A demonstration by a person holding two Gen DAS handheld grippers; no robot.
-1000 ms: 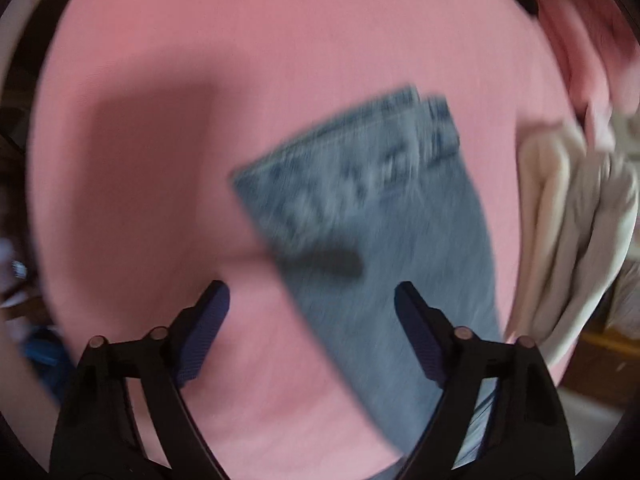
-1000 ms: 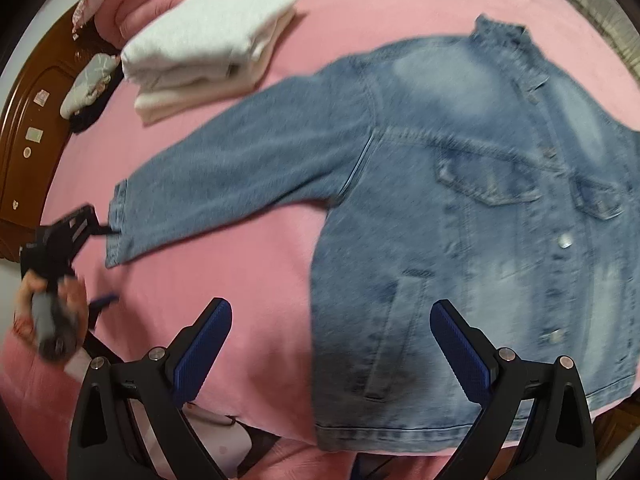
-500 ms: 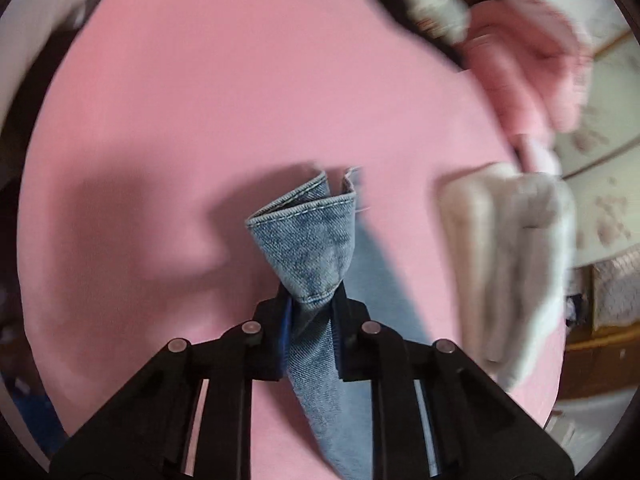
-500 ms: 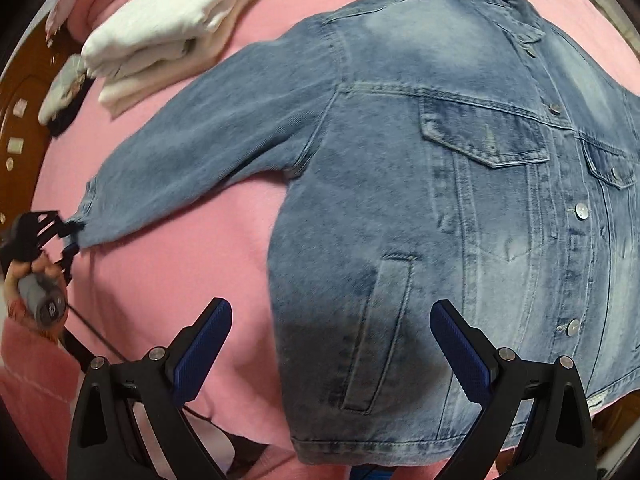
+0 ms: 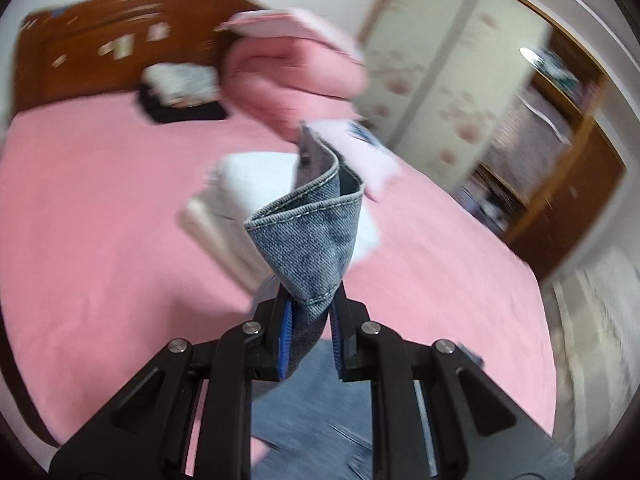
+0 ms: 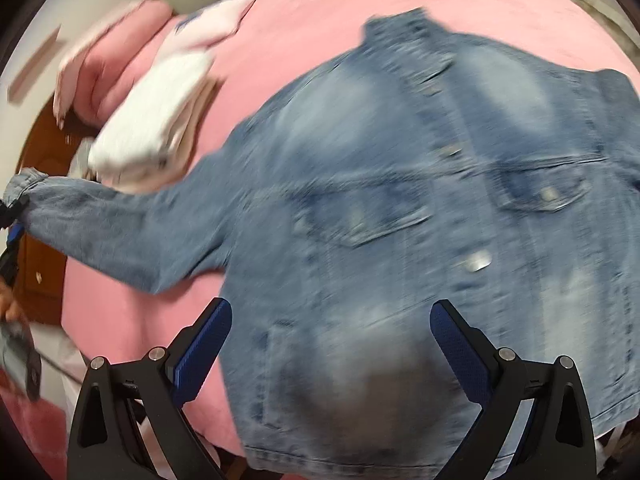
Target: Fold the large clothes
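A blue denim jacket lies front up on the pink bed, buttons and chest pockets showing. Its sleeve stretches off to the left, lifted off the bed. My left gripper is shut on the sleeve cuff, which stands up folded between the jaws. In the right wrist view that left gripper shows at the left edge, holding the cuff end. My right gripper hangs open above the jacket's lower front, nothing between its fingers.
A stack of folded white clothes lies beside the sleeve, with pink bedding piled behind it. A dark wooden headboard stands at the bed's far end. Wardrobe doors and wooden furniture line the right side.
My left gripper closed on the sleeve cuff and has lifted it up off the bed, tilting toward the headboard. My right gripper moved over the jacket's body, staying open.
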